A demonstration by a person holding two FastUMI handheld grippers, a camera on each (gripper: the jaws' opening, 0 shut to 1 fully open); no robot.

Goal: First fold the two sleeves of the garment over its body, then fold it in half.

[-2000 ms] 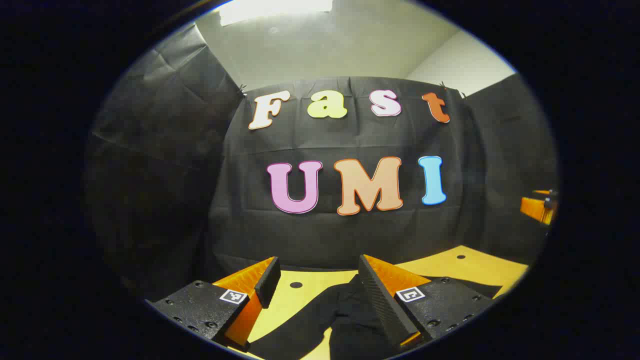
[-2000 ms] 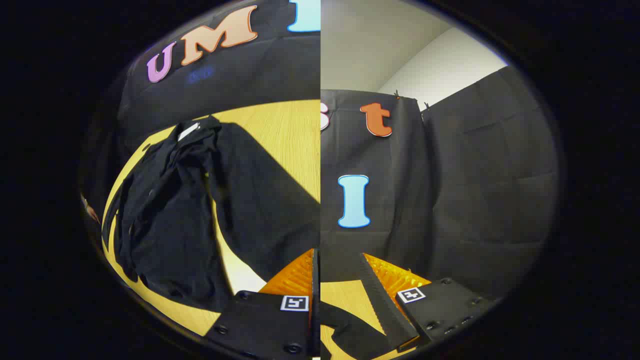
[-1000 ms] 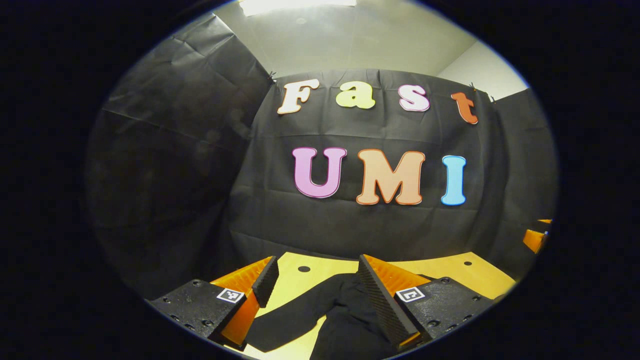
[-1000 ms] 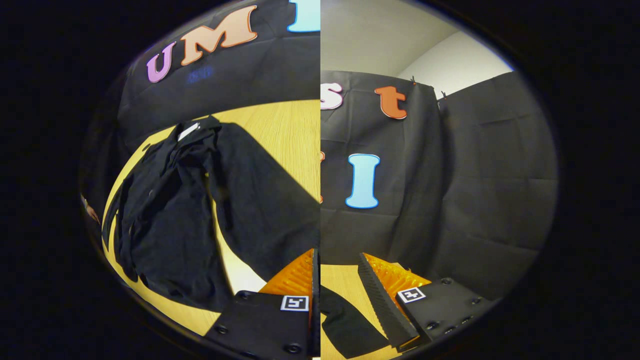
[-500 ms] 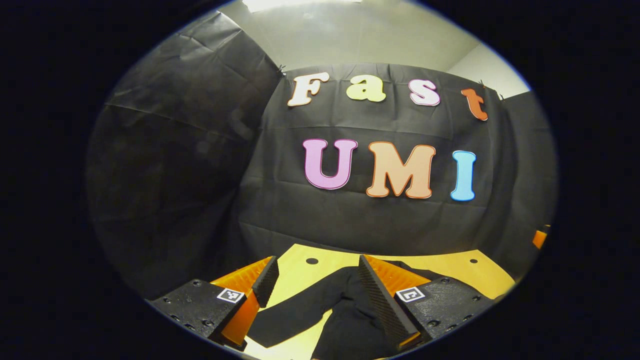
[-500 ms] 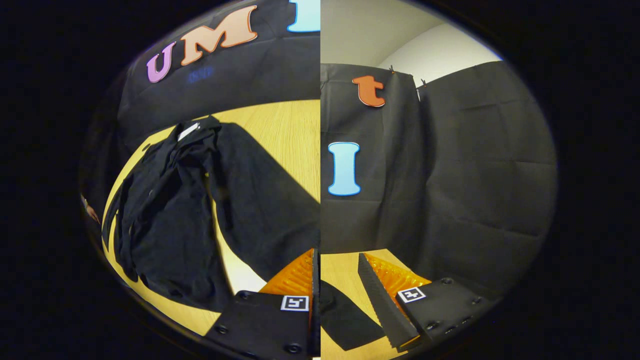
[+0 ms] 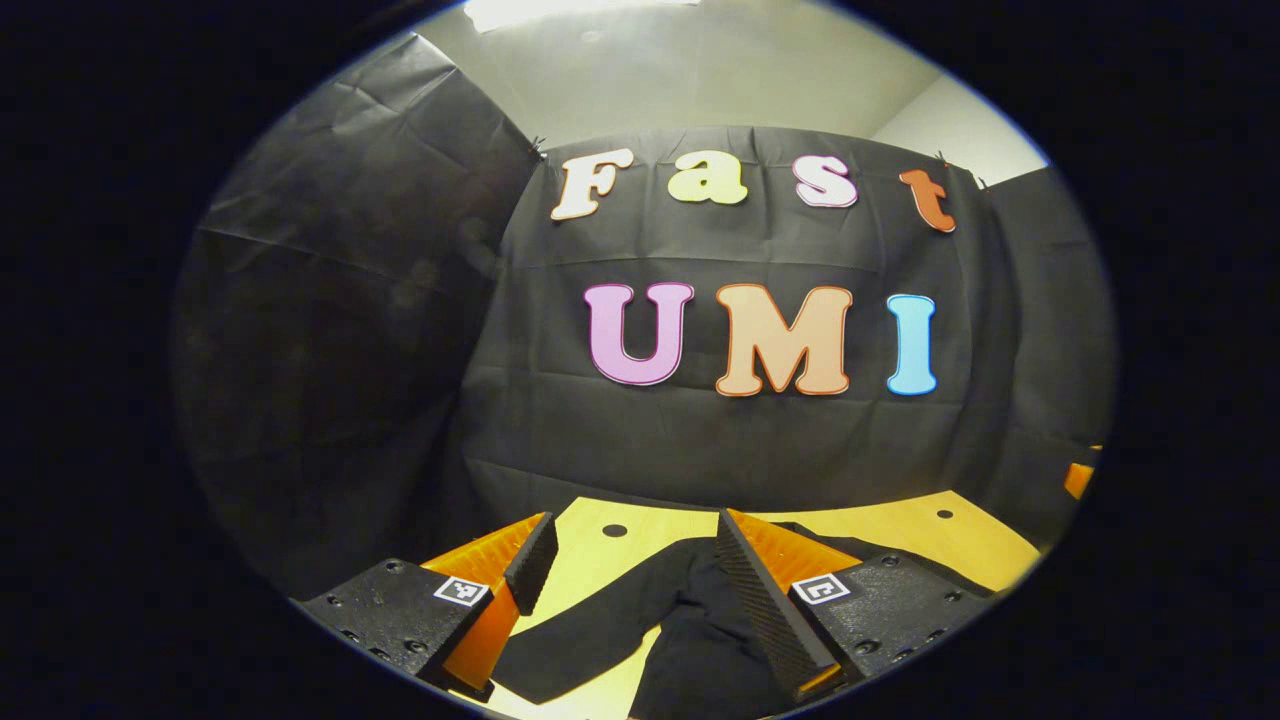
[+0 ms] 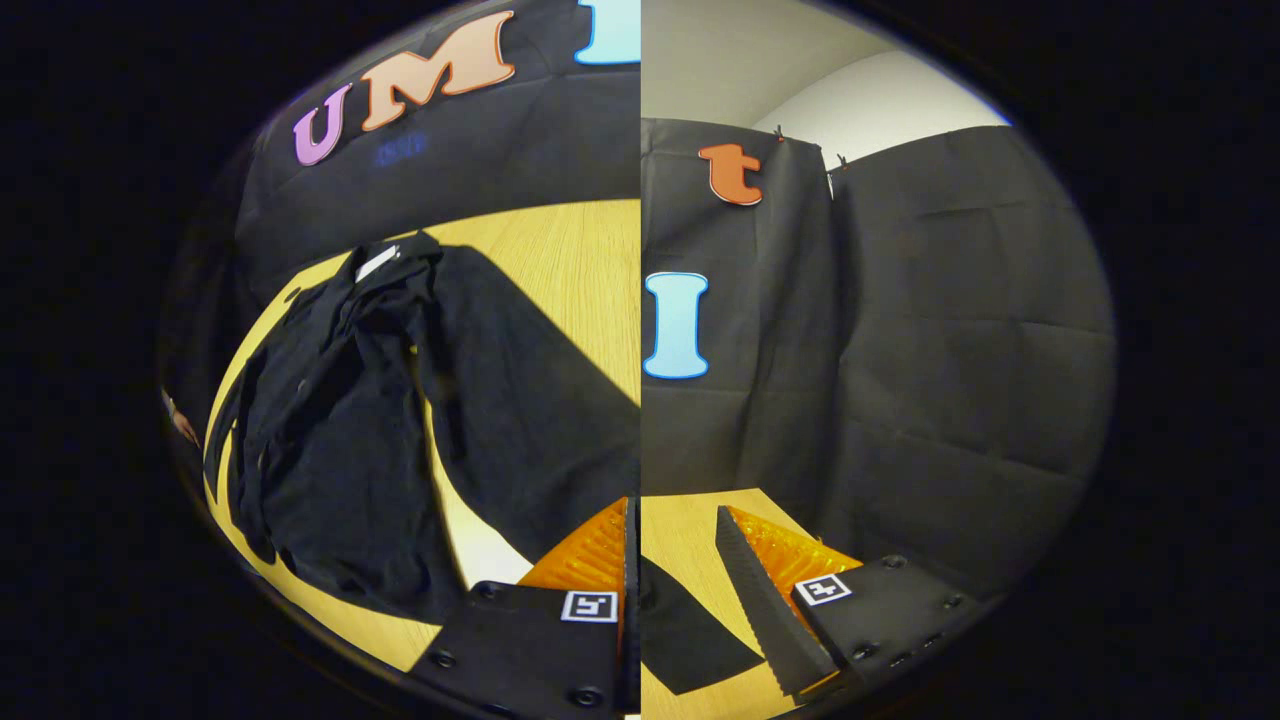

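Left gripper view looks low across a yellow wooden table (image 7: 900,530) toward the black cloth wall (image 7: 700,440) at the back of the booth. More black cloth hangs on the side, and above it a pale ceiling (image 7: 700,70) carries a bright light panel (image 7: 570,10). The tabletop has small dark holes near its far edge. The left gripper (image 7: 630,570) is held with its fingers spread apart and gripping nothing. Between them, on the wood, lies the black garment (image 7: 690,630), with one sleeve (image 7: 570,640) stretched flat toward the left finger.

The right gripper view is split down the middle into two mismatched halves. The left half shows the garment (image 8: 340,440) spread and rumpled on the table (image 8: 570,260), a small white tag at its collar, under a broad dark shadow. The right half shows cloth wall (image 8: 950,350), a strip of pale wall above it, and table in front. There, one finger (image 8: 760,600) of the right gripper stands beside a dark piece of the garment. With the picture broken this way, I cannot tell how the right gripper's jaws stand.
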